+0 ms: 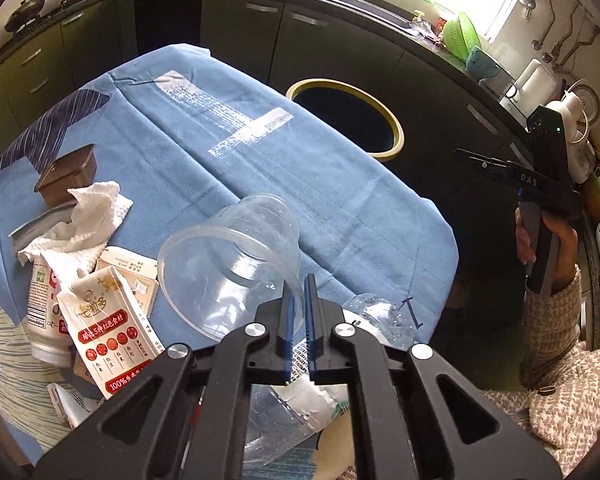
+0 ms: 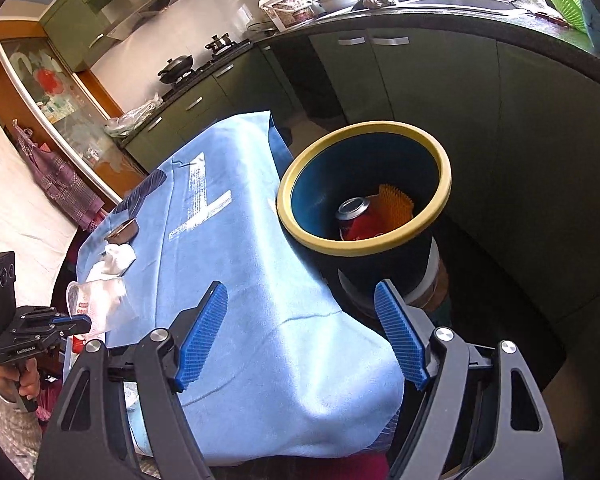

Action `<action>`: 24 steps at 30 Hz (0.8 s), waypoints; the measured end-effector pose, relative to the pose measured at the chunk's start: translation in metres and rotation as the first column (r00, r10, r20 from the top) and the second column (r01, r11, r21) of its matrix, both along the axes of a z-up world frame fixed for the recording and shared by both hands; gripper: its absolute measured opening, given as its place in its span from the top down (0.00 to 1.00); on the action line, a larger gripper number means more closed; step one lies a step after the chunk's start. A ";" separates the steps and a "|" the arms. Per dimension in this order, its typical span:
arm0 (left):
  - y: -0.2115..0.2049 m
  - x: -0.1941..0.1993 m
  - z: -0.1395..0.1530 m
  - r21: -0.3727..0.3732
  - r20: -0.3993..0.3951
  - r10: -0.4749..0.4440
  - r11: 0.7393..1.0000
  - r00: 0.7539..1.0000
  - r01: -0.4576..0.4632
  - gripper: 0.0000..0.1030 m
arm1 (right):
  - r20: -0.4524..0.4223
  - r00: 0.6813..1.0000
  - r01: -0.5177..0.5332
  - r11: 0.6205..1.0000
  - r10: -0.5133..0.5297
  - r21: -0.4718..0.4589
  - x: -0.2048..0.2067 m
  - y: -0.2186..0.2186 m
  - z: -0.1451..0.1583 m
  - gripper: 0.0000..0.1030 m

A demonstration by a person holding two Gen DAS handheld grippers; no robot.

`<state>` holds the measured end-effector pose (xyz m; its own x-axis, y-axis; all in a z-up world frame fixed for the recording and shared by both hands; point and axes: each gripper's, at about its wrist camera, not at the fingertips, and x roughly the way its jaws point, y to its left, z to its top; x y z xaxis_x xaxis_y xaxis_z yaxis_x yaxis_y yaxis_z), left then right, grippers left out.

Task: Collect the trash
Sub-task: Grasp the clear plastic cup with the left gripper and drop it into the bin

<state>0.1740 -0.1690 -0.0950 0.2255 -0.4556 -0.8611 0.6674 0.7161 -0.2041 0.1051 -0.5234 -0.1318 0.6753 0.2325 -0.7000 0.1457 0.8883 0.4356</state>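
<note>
My left gripper [image 1: 299, 286] is shut on the rim of a clear plastic cup [image 1: 228, 264], which lies on its side over the trash pile on the blue tablecloth [image 1: 260, 168]. Beside it lie a red-and-white carton [image 1: 108, 340], a crumpled white paper towel [image 1: 88, 220], a brown plastic tray [image 1: 66, 178] and a crushed clear bottle [image 1: 384, 320]. The dark bin with a yellow rim [image 2: 364, 184] stands past the table's far right edge and holds a red can [image 2: 358, 218] and an orange item [image 2: 396, 204]. My right gripper [image 2: 300, 312] is open and empty above the cloth, near the bin.
Dark green kitchen cabinets [image 2: 420, 92] and a counter with a sink, dishes and a green colander [image 1: 462, 38] curve round behind the bin. A stove with pots [image 2: 176, 66] is at the back left. The right gripper's body [image 1: 548, 184] shows at the left wrist view's right.
</note>
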 end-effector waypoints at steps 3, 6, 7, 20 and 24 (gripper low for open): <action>-0.005 0.001 0.009 -0.002 0.025 -0.003 1.000 1.000 0.003 0.95 | 0.010 1.000 0.008 1.000 -0.008 0.010 -0.007 -0.002 0.001 0.27; -0.019 0.002 0.023 0.010 0.055 -0.027 1.000 0.998 0.027 0.95 | 0.021 0.999 0.028 1.000 -0.028 0.003 -0.015 -0.007 0.003 0.27; -0.025 0.002 0.028 0.012 0.064 -0.041 0.999 0.997 0.040 0.95 | 0.025 0.999 0.038 0.999 -0.038 -0.008 -0.018 -0.008 0.003 0.27; -0.197 0.079 0.054 0.011 0.151 -0.210 0.977 0.966 0.211 0.95 | 0.031 0.986 0.167 0.986 -0.166 -0.012 -0.060 -0.057 -0.007 0.26; -0.253 0.109 0.025 0.030 0.118 -0.224 0.975 0.967 0.222 0.95 | 0.018 0.979 0.201 0.980 -0.201 0.008 -0.072 -0.070 -0.015 0.26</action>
<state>0.2826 -0.4221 -0.0696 0.2216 -0.4920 -0.8419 0.8296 0.5489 -0.1023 0.0328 -0.5937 -0.1466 0.7213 0.0947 -0.6861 0.3132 0.8389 0.4451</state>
